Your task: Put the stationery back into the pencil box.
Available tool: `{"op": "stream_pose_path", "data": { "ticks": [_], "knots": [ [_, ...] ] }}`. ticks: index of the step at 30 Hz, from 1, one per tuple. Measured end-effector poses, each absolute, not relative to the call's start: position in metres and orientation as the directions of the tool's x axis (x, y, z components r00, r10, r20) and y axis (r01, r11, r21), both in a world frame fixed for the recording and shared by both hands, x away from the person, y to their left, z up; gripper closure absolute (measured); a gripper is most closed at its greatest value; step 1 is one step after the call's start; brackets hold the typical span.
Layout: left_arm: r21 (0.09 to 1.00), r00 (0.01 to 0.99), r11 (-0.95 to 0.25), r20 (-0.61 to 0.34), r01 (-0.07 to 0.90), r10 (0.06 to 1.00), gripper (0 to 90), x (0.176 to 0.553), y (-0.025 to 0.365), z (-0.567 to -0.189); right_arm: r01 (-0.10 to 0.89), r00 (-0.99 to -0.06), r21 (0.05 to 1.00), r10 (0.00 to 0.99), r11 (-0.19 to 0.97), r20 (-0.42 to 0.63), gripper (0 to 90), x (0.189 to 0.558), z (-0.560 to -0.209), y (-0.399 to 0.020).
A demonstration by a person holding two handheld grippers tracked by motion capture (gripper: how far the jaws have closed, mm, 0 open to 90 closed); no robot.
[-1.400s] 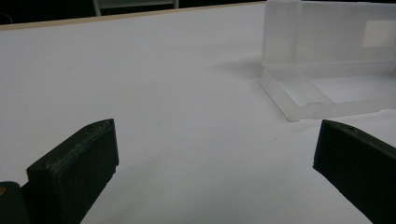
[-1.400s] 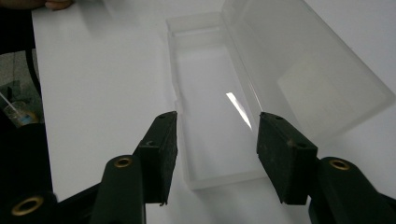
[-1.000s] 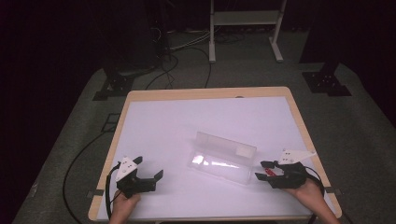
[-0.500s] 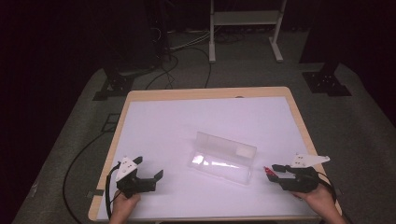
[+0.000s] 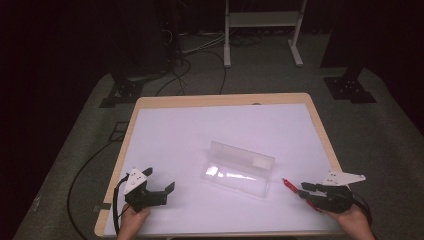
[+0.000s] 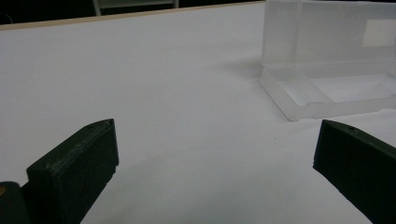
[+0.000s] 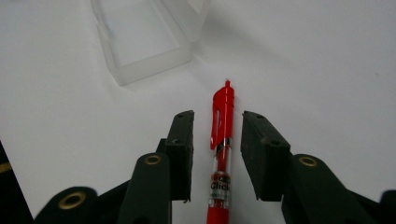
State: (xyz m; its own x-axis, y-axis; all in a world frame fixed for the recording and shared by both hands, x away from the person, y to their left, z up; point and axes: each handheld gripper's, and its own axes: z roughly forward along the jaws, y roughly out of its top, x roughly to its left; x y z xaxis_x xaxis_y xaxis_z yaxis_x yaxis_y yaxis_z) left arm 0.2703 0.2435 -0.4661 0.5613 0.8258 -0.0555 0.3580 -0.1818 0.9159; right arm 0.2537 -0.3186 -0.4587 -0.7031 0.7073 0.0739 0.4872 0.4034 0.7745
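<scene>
A dark lab or recording studio; a white-topped table (image 5: 165,140) with a wooden rim stands on grey carpet (image 5: 395,135); cables (image 5: 195,60) trail toward black equipment stands (image 5: 350,85) and a white frame (image 5: 262,20).

The high view looked forward and down from above the person's side, taking in the whole bench (image 5: 150,130). Each gripper view sat low, close over the white surface. All 3 views shared the clear case (image 5: 239,169) (image 6: 327,70) (image 7: 144,42).
</scene>
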Motion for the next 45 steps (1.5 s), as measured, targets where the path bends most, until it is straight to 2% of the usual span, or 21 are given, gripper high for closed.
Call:
{"op": "stream_pose_path", "data": {
  "ticks": [13,31,45],
  "knots": [
    [0.916,0.56,-0.181,-0.056,0.358,0.826,0.0,0.27,0.244,-0.466,0.506,-0.684,0.758,0.727,0.412,0.061,67.6,0.25,-0.472,-0.321],
    [0.916,0.559,-0.18,-0.056,0.358,0.827,0.0,0.27,0.244,-0.466,0.512,-0.677,0.751,0.734,0.417,0.054,77.0,0.249,-0.479,-0.32],
    [0.915,0.56,-0.18,-0.057,0.36,0.827,0.0,0.27,0.244,-0.466,0.526,-0.671,0.767,0.733,0.368,0.108,78.9,0.246,-0.473,-0.324]
  ]
}}
